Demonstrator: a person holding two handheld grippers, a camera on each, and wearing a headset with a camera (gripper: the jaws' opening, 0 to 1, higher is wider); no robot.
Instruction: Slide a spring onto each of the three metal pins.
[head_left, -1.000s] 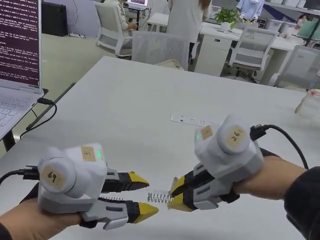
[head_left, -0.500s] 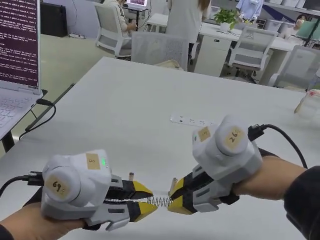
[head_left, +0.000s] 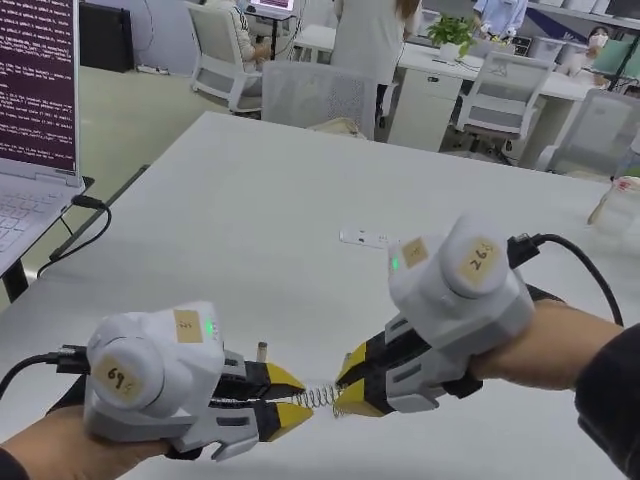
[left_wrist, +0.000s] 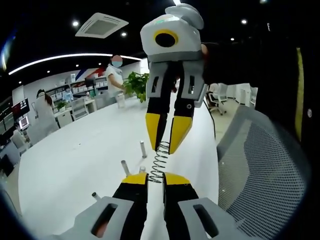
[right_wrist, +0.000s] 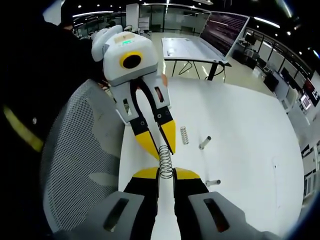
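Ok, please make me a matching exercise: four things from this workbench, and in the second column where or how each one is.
Things
1. gripped spring
2. spare spring
3. metal pin
4. laptop

States
A. stands upright on the table
B. open, text on its screen
C. lies loose on the table
D. spans between the left tongs and the right tongs

Pairs: 1-D, 2-C, 3-A, 4-B

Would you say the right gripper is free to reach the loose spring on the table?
Probably not: the right gripper is shut on a spring shared with the left gripper; the loose spring lies unobstructed.
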